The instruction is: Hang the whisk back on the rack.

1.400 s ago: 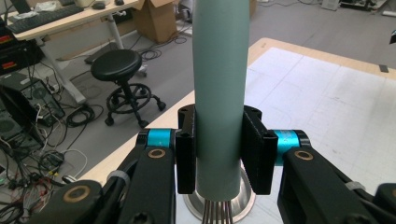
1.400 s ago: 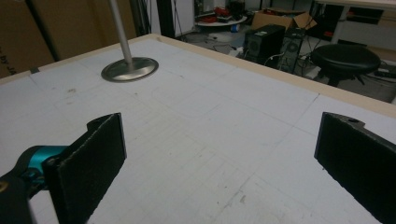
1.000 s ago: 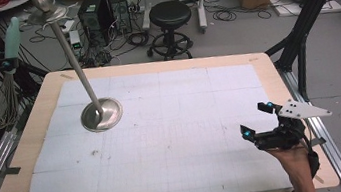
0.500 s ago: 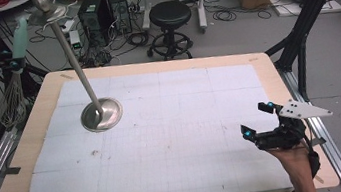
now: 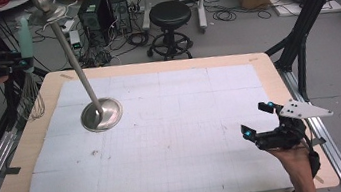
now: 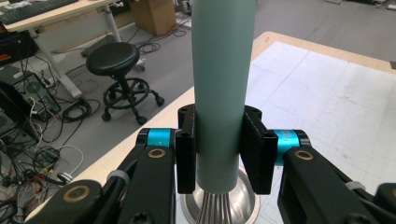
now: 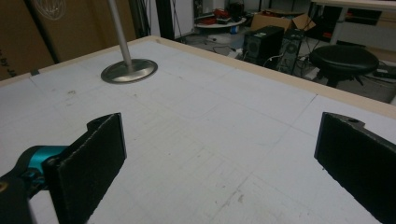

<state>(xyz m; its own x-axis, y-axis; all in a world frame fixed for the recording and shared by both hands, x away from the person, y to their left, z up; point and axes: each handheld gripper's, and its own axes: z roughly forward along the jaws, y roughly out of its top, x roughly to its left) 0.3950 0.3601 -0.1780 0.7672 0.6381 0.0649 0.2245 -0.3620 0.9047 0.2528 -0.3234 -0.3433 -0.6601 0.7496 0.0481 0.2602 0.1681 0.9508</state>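
Left gripper (image 5: 22, 62), at the upper left of the high view beyond the desk (image 5: 266, 70) edge, pinches the pale green handle of a whisk (image 5: 25, 40), whose wires hang down beside the desk's left rim. Right gripper (image 5: 255, 122), at the lower right of that frame, hovers over the white gridded mat (image 5: 177, 125) with its jaws spread wide and empty. A metal stand (image 5: 102, 114) with a round base and tilted pole sits on the mat's upper left.
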